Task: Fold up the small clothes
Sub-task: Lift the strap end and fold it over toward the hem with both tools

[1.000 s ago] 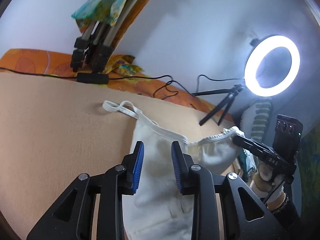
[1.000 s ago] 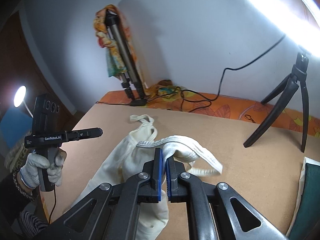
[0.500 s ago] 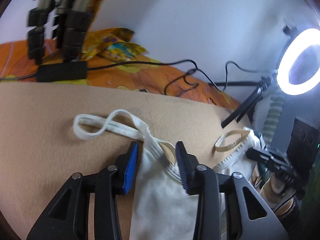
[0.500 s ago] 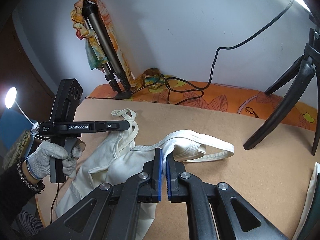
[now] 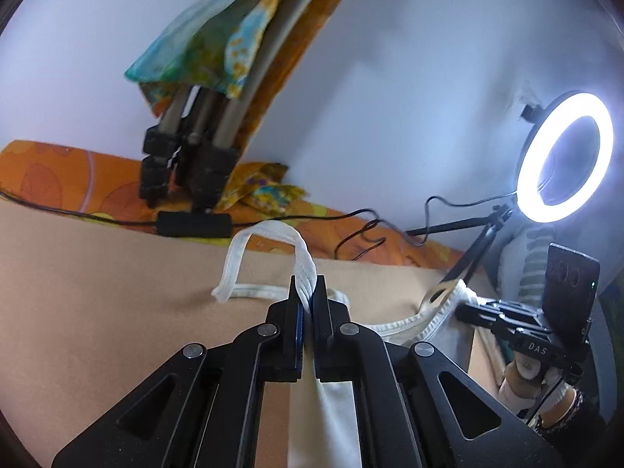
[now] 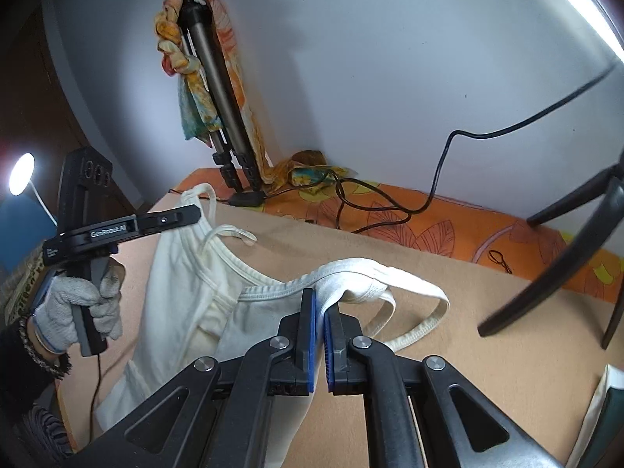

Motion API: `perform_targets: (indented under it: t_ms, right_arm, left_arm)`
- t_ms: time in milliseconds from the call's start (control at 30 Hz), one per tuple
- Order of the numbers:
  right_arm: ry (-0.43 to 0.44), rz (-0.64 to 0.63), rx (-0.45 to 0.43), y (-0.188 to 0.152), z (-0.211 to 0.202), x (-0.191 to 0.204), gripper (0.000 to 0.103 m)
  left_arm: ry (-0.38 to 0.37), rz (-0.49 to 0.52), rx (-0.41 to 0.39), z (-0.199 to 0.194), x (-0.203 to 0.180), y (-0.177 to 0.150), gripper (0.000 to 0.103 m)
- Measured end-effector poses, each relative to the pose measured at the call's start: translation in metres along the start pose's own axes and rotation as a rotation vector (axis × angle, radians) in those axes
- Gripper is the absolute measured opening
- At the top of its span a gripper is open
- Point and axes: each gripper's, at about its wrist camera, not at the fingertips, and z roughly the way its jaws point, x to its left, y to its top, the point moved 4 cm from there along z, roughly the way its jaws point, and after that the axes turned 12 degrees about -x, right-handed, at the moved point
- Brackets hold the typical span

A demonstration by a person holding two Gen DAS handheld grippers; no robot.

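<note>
Tan tabletop (image 6: 487,351) carries white tank top (image 6: 187,296) near tripod (image 6: 218,89). One strap clamped by left gripper (image 5: 307,296); other clamped by right gripper (image 6: 320,308)

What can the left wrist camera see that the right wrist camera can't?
Only the left wrist view shows the whole glowing ring light and the left gripper up close, shut on a strap of the white top.

Only the right wrist view shows the gloved left hand holding that gripper, a small round lamp, and the right gripper up close, shut on the top's other strap.

Both show the white top, the tan table, the folded tripod wrapped in colourful cloth, and the orange patterned cloth with black cables.
</note>
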Motion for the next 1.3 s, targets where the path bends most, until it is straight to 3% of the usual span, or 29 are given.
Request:
perform_targets:
  t_ms: [233,367,600,900,1067,1300]
  right_arm:
    - [-0.094,-0.032,0.114,-0.024,0.045,-0.013,0.001]
    - [-0.096,-0.026,0.098,-0.022,0.042,-0.013,0.001]
    - [-0.071,-0.024,0.012,-0.004,0.005,0.005,0.001]
    - [-0.024,-0.069,-0.106,0.004,-0.077,0.047,0.001]
    - [-0.028,-0.131,-0.141,-0.018,-0.118,0.080,0.001]
    - [-0.019,-0.162,-0.114,-0.080,-0.154,0.123,0.001]
  left_arm:
    - [0.070,-0.010,0.090,0.031,0.029,-0.021,0.002]
    - [0.047,-0.016,0.080,0.026,0.025,-0.016,0.002]
    - [-0.021,-0.013,0.033,-0.014,-0.003,0.000,0.002]
    - [-0.064,0.015,-0.024,-0.093,-0.043,-0.004,0.002]
    - [-0.071,0.011,-0.051,-0.137,-0.056,-0.032,0.002]
    - [-0.055,-0.008,-0.017,-0.177,-0.056,-0.094,0.002]
